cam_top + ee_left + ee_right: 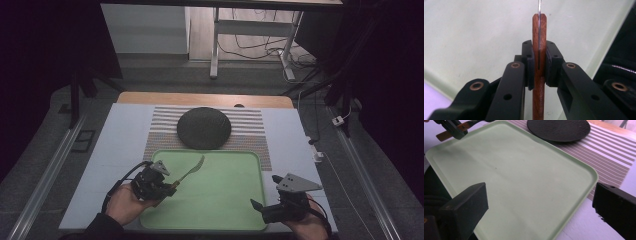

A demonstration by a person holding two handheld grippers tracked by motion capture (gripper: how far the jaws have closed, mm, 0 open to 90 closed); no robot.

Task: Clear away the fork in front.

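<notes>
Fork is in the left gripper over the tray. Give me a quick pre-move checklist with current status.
1. Left gripper shut on the fork's wooden handle: ok.
2. Handle centred between the jaws, left gripper view: ok.
3. Fork clear of the green tray surface: cannot tell.
4. Black plate bare, on the striped placemat: ok.
5. Right gripper open, away from the fork: ok.

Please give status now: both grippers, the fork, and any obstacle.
Left gripper shut on fork by its wooden handle, over green tray. Right gripper open, holding nothing, at tray's right edge. Black plate beyond tray, nothing between.
</notes>
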